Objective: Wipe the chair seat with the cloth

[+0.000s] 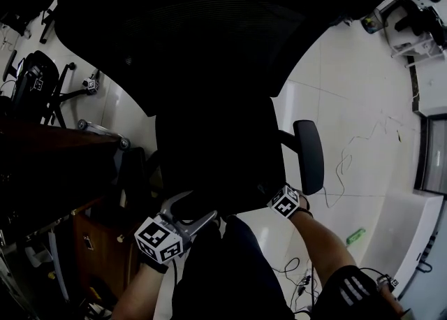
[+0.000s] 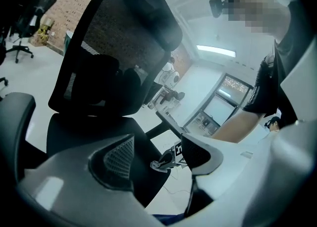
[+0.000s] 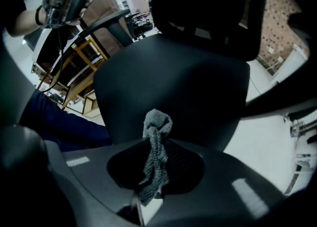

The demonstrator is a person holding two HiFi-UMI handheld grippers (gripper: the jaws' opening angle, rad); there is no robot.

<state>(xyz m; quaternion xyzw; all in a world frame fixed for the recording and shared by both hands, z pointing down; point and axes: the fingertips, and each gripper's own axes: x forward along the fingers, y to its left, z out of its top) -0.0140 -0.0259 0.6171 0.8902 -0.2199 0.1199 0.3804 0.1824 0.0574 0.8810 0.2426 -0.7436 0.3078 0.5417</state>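
- Two grippers I run: right gripper [image 3: 154,166] jaws pinch the grey cloth [image 3: 157,124], facing the chair seat [image 3: 198,82].
- Left gripper [image 2: 158,150] jaws wide, empty.

Jaws of right gripper [image 3: 152,169] clamped on grey cloth [image 3: 157,137]; cloth bunched, sticking up between them; black chair seat [image 3: 198,82] just beyond; backrest [image 3: 208,8] above; wooden desk [image 3: 69,65] at left.

I find no legible text, brand, number or sign in any view. The only printed patterns are black-and-white coded squares on the left gripper's marker cube [image 1: 159,240] and the right gripper's marker cube [image 1: 286,202]. They carry no lettering. Elsewhere, surfaces are too dark or blurred to read.
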